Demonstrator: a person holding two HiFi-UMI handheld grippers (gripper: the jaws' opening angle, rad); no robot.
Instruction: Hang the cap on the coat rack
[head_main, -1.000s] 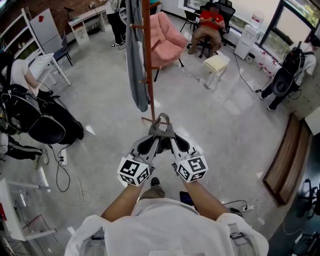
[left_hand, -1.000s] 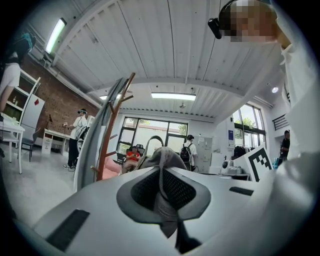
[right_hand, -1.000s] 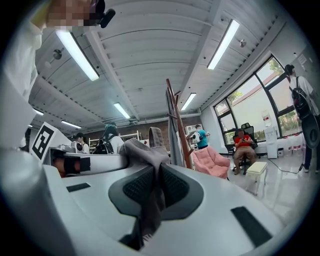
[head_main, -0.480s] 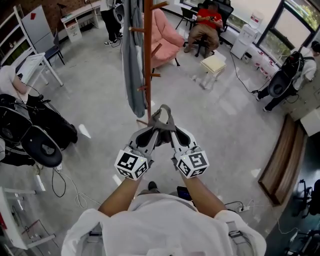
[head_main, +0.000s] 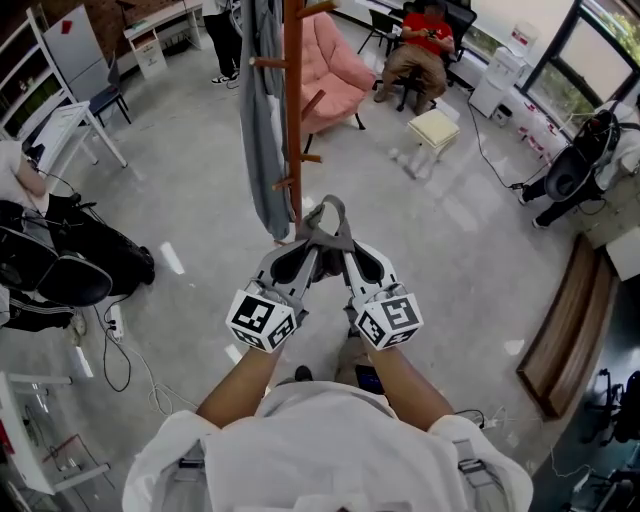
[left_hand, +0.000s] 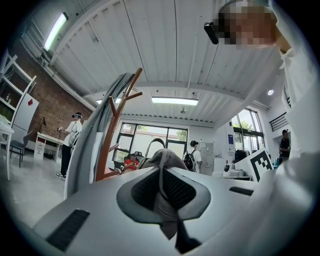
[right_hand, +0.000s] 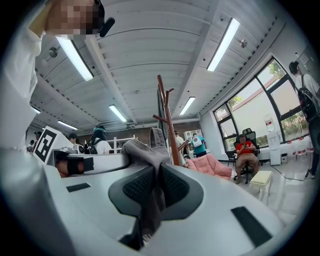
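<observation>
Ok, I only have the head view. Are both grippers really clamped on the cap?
Observer: Yes for the left. The left gripper view shows the left gripper with its pads shut on the cap.
Operator: And the right?
Observer: The right gripper pinches a grey fold of the same cap.
Operator: The rack's top is cropped for me.
Observer: The right gripper view shows the coat rack with at least one upper peg bare.
</observation>
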